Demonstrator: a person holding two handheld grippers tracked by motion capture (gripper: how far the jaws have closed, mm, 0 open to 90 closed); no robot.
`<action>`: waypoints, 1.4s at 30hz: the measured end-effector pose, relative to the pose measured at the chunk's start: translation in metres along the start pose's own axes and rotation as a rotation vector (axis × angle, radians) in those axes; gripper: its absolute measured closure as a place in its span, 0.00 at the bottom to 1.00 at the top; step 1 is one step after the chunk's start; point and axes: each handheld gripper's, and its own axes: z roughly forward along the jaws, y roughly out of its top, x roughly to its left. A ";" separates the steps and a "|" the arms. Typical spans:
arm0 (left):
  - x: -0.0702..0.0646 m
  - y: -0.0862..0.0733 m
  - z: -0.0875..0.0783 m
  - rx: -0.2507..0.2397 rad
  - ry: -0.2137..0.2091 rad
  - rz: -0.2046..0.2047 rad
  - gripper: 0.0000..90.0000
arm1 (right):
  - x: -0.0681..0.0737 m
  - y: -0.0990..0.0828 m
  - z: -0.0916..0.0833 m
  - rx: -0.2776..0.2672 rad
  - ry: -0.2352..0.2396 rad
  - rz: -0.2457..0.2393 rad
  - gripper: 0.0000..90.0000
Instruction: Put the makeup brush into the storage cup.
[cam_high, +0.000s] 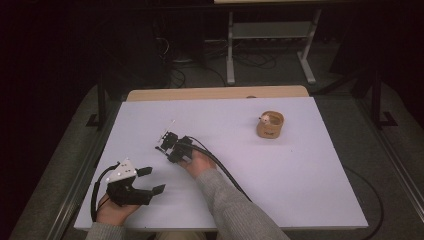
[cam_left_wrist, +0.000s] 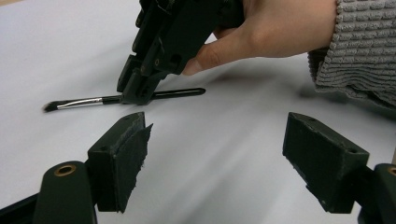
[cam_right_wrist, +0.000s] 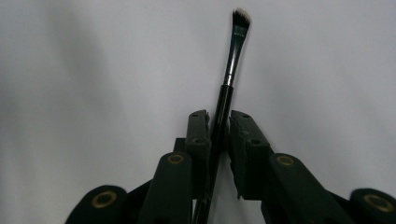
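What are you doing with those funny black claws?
A person holds a claw-like gripper in each hand at a white table. The right gripper has its jaws closed around the black handle of a small makeup brush, which lies on the table. The left gripper waits nearby with its jaws wide open and nothing between them. A small wooden cup sits farther back on the table, away from both grippers.
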 end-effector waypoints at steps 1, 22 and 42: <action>0.000 0.000 0.000 0.000 0.000 0.001 0.24 | 0.000 0.000 0.000 0.001 0.001 0.002 0.88; 0.000 0.000 0.001 0.003 0.001 0.006 0.24 | -0.013 -0.001 0.000 -0.010 0.090 0.082 0.93; 0.001 -0.001 0.001 0.001 -0.003 0.002 0.25 | -0.012 -0.004 -0.019 -0.040 0.103 0.046 0.93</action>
